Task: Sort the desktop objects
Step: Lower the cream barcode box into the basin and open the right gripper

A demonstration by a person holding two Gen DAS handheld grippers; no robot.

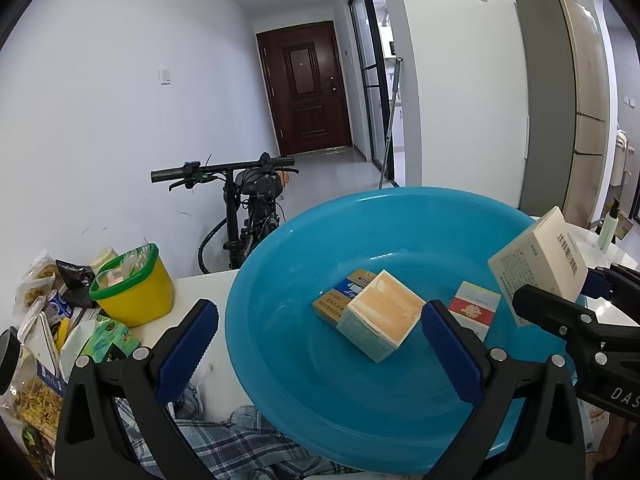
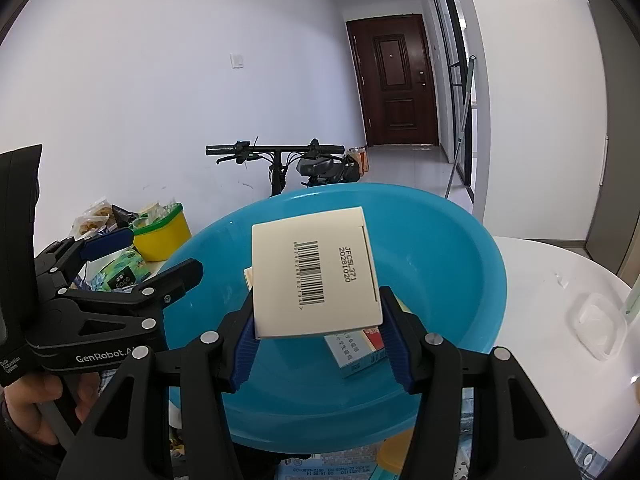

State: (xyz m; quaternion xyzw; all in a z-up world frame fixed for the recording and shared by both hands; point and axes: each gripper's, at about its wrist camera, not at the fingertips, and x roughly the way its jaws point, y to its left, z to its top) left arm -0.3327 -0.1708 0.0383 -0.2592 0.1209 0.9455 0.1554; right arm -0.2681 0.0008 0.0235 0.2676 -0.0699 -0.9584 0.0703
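white table (image 2: 540, 276) carries a basin (image 2: 460, 248). right gripper (image 2: 320, 344) clamps a box (image 2: 316, 276) over basin centre; left gripper (image 1: 320, 344) gapes empty at 9 o'clock. lower before releasing, clear of boxes below.

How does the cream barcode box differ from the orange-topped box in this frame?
The cream barcode box is clamped in the right gripper above the blue basin; the orange-topped box lies loose on the basin's floor. The cream box's shown face is plain with a barcode; the other's is orange. Both are small cartons.
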